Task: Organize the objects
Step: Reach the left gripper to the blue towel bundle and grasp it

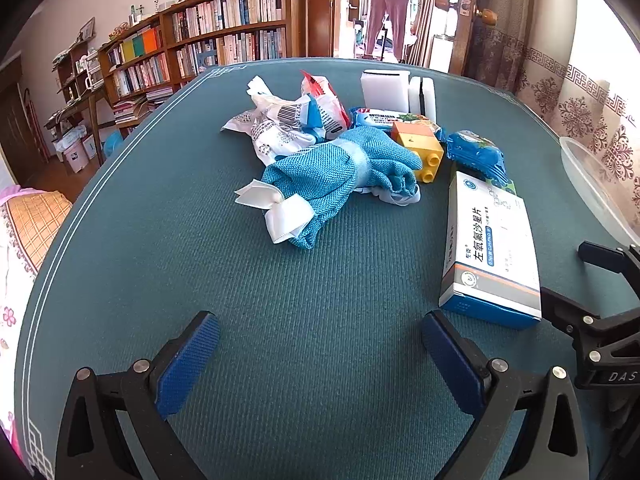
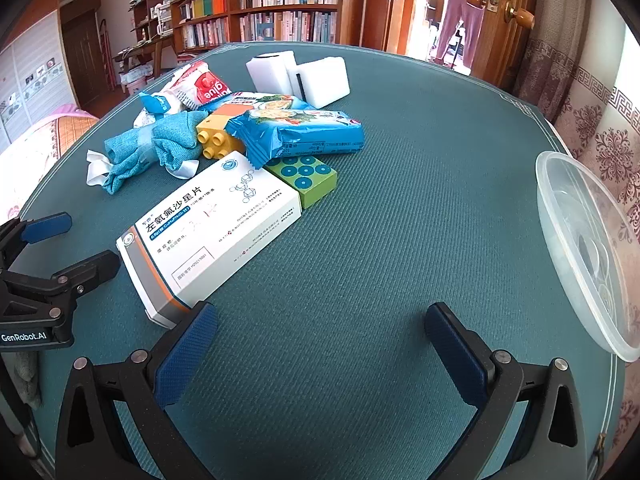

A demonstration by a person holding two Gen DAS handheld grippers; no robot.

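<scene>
Medicine box (image 2: 208,232), printed "左氧氟沙星片", is lying on the green mat (image 2: 380,260) at 10 o'clock from the right gripper (image 2: 320,344), marked "GenRobot.AI". Left gripper (image 1: 320,348) and right are both hovering released, grasping nothing. Red packet (image 2: 204,84) is reading "glue".

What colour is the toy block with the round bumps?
The toy block is yellow with an orange top, best seen in the right wrist view.

Ahead of the claw: ribbed matt table mat (image 1: 280,320), woven blue cloth (image 1: 328,172), glossy cardboard box (image 2: 212,232), translucent plastic bowl (image 2: 580,248) rightward.
</scene>
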